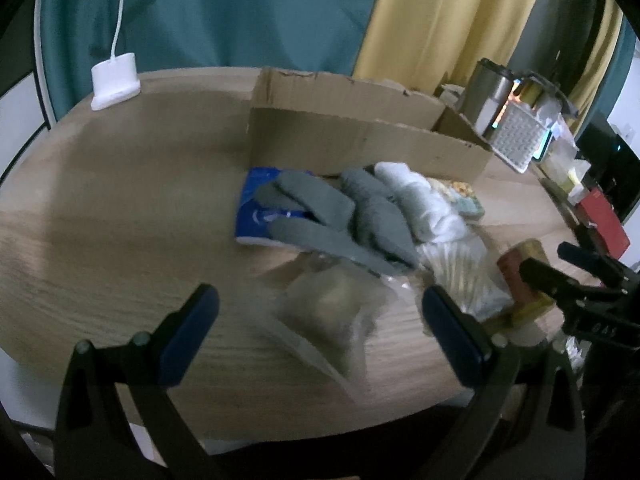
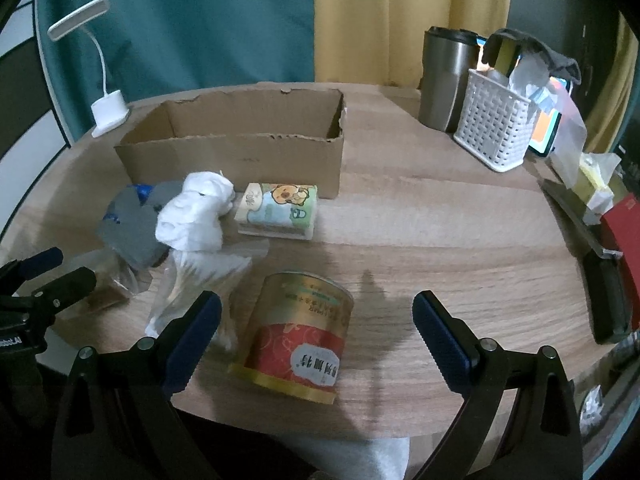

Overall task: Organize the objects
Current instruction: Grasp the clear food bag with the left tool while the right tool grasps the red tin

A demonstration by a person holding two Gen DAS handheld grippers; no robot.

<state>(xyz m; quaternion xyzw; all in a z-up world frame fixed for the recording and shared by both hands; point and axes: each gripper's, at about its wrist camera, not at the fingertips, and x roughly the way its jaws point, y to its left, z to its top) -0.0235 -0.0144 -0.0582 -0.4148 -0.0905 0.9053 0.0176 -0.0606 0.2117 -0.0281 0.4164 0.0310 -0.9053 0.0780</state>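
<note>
An open cardboard box (image 2: pixel 240 152) stands on the round wooden table (image 2: pixel 440 248); it also shows in the left wrist view (image 1: pixel 360 140). In front of it lie grey-and-white gloves (image 1: pixel 352 216), a blue packet (image 1: pixel 260 212), a cartoon tissue pack (image 2: pixel 280 210), clear plastic bags (image 1: pixel 332 312) and a gold-and-red can (image 2: pixel 300 336) on its side. My left gripper (image 1: pixel 320 328) is open above a clear bag. My right gripper (image 2: pixel 316 328) is open, its jaws either side of the can.
A white desk lamp (image 2: pixel 108 112) stands at the back left. A steel tumbler (image 2: pixel 444 80), a white lattice basket (image 2: pixel 496 120), a phone, a red box (image 2: pixel 624 224) and a dark flat object (image 2: pixel 604 300) crowd the right edge.
</note>
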